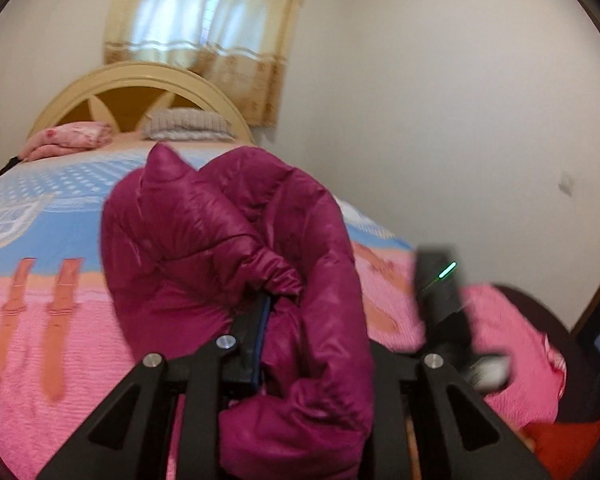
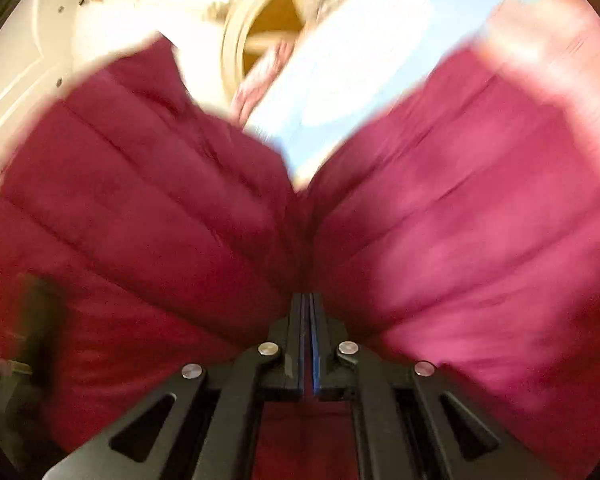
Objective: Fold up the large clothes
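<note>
A magenta puffer jacket [image 1: 220, 248] is bunched up above the bed in the left wrist view. My left gripper [image 1: 296, 320] is shut on a thick fold of it. One black finger [image 1: 256, 332] shows, and the other is hidden behind the fabric. In the right wrist view the jacket [image 2: 140, 200] billows to both sides, blurred by motion. My right gripper [image 2: 310, 312] is shut on a thin pinch of that jacket, its pads almost touching. The blurred black housing of the other gripper [image 1: 440, 300], with a green light, hangs to the right of the jacket.
The bed below has a pink and blue bedspread [image 1: 40, 300]. By the arched cream headboard [image 1: 140, 80] lie a pink pillow [image 1: 68, 140] and a grey one [image 1: 188, 124]. A curtained window [image 1: 204, 32] is behind, a white wall to the right. Something red [image 1: 568, 440] lies at the bed's near right corner.
</note>
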Action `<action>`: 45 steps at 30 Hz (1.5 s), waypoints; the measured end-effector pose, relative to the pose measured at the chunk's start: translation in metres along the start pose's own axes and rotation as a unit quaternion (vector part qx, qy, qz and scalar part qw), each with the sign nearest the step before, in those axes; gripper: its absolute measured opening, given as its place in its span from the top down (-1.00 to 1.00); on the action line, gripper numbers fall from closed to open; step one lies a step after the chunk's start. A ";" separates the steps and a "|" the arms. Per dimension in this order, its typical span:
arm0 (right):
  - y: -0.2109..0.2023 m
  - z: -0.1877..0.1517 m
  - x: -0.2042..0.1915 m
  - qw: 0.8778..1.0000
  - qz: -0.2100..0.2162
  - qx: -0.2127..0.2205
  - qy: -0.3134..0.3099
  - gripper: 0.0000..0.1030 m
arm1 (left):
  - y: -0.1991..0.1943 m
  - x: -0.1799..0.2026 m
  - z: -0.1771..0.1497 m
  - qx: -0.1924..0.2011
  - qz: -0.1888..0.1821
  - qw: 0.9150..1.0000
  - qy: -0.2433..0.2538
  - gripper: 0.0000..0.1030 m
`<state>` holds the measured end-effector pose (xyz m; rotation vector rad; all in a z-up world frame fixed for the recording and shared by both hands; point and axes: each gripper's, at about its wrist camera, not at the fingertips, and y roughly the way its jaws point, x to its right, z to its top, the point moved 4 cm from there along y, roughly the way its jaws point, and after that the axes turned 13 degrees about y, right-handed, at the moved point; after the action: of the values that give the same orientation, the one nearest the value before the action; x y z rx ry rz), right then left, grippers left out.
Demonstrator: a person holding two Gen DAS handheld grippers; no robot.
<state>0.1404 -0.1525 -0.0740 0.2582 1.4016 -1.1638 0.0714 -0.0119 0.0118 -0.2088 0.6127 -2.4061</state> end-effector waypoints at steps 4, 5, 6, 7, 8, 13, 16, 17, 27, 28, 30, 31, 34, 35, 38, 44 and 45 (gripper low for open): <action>-0.060 0.028 0.043 0.996 -0.054 0.066 -0.004 0.96 | 0.044 0.046 -0.014 -0.048 -0.007 0.997 0.056 0.56; -0.068 0.032 0.051 0.996 -0.060 0.071 0.001 0.96 | 0.054 0.056 -0.017 -0.060 -0.008 0.996 0.067 0.56; -0.078 0.036 0.062 0.995 -0.063 0.077 0.010 0.96 | 0.062 0.064 -0.021 -0.071 -0.007 0.995 0.075 0.57; -0.083 0.038 0.068 0.995 -0.063 0.080 0.015 0.96 | 0.070 0.071 -0.025 -0.083 -0.006 0.993 0.082 0.57; -0.089 0.040 0.075 0.994 -0.061 0.085 0.020 0.96 | 0.077 0.078 -0.029 -0.092 -0.005 0.992 0.091 0.57; -0.096 0.054 0.083 0.994 -0.062 0.081 0.029 0.95 | 0.087 0.094 -0.038 -0.114 0.015 0.985 0.130 0.56; -0.098 0.058 0.086 0.995 -0.056 0.073 0.031 0.95 | 0.092 0.100 -0.044 -0.121 0.022 0.983 0.139 0.55; -0.098 0.064 0.084 0.996 -0.050 0.073 0.027 0.95 | 0.093 0.101 -0.047 -0.121 0.024 0.981 0.147 0.53; -0.072 0.090 0.047 1.000 0.020 0.013 -0.018 -0.83 | 0.091 0.111 -0.063 -0.109 0.025 0.981 0.161 0.50; -0.066 0.092 0.047 1.000 0.028 0.000 -0.010 -0.83 | 0.093 0.105 -0.061 -0.108 0.019 0.982 0.154 0.50; -0.054 0.092 0.047 0.999 0.026 -0.019 -0.009 -0.83 | 0.095 0.100 -0.060 -0.105 0.012 0.983 0.148 0.50; -0.050 0.092 0.045 0.999 0.015 -0.022 -0.018 -0.83 | 0.095 0.100 -0.061 -0.104 0.011 0.983 0.149 0.50; -0.030 0.094 0.036 0.996 -0.026 -0.030 -0.081 -0.56 | 0.096 0.099 -0.061 -0.103 0.009 0.983 0.151 0.50; -0.024 0.093 0.033 0.993 -0.045 -0.038 -0.102 0.00 | 0.095 0.099 -0.061 -0.103 0.007 0.984 0.149 0.50; -0.011 0.097 0.034 0.989 -0.077 -0.048 -0.119 0.51 | 0.089 0.095 -0.058 -0.102 -0.007 0.985 0.136 0.41; -0.006 0.094 0.062 0.994 -0.064 -0.047 -0.081 0.54 | 0.025 0.082 -0.051 -0.091 -0.078 0.981 0.154 0.19; -0.005 0.093 0.068 0.995 -0.055 -0.049 -0.073 0.54 | 0.015 0.077 -0.049 -0.085 -0.088 0.982 0.144 0.13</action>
<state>0.1785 -0.2562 -0.1067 0.0262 1.3533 -1.1749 0.0048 -0.0515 -0.0389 0.0168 0.9684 -2.5781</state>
